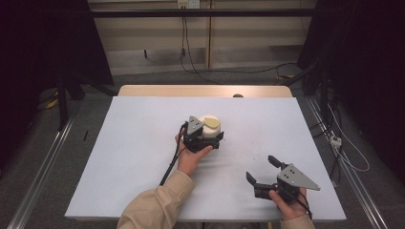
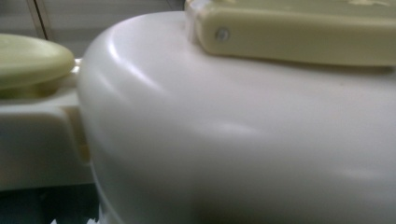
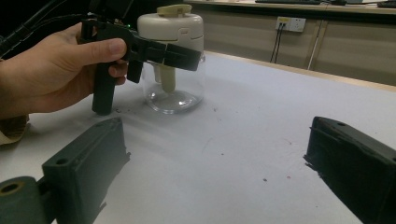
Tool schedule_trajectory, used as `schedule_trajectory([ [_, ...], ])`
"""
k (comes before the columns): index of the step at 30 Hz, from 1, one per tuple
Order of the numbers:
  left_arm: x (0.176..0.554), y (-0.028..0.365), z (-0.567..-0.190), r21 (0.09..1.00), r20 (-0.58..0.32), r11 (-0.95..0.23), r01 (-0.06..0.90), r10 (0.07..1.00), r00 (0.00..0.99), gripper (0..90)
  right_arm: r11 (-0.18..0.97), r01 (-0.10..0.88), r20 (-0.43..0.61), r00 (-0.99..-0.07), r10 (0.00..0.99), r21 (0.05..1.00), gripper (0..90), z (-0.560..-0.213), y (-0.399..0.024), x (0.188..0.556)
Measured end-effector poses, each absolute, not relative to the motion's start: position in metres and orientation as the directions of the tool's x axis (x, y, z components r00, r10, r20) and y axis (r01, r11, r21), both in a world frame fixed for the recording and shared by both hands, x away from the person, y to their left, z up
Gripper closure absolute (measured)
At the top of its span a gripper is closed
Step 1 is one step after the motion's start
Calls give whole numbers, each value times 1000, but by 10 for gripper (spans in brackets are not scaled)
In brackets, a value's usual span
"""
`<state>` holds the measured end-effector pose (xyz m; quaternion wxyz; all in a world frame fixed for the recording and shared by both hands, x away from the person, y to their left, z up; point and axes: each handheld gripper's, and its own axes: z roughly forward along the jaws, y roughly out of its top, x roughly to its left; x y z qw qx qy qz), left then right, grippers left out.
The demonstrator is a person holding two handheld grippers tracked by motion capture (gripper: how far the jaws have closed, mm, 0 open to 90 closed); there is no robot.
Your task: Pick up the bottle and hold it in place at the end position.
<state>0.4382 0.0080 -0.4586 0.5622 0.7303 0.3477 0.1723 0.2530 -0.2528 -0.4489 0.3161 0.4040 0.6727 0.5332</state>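
Roughly at the middle of the white counter (image 1: 143, 157) stands a jar (image 1: 209, 128) with a clear glass body and a cream lid unit topped by a pale yellow cap; it sits upright. Around the jar the counter is bare on every side, with wide open room to its left, its far side and its right, and the counter's edges lie well away from it. Beyond the far edge a strip of wooden tabletop shows.

The left hand-held gripper (image 3: 173, 52) is pressed up against the jar from the near side, its black jaws reaching along the lid unit at the height where cream plastic meets glass. The left hand (image 1: 190, 157) wraps the grip, thumb on top, forearm in a tan sleeve running back from the jar toward the near edge. Whether those jaws clamp the lid or only lie beside it cannot be told.

The right hand-held gripper (image 1: 264, 172) rests near the counter's near edge, well apart from the jar to its right and nearer. Its jaws stand wide apart, grasping nothing, pointing toward the jar.
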Motion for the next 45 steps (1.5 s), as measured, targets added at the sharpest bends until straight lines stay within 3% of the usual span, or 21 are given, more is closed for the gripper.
schedule_trajectory([
  [45,432,15,-460,942,-114,-155,297,685,719,44,129,224,1,-503,864,966,39,-446,-238,275],
])
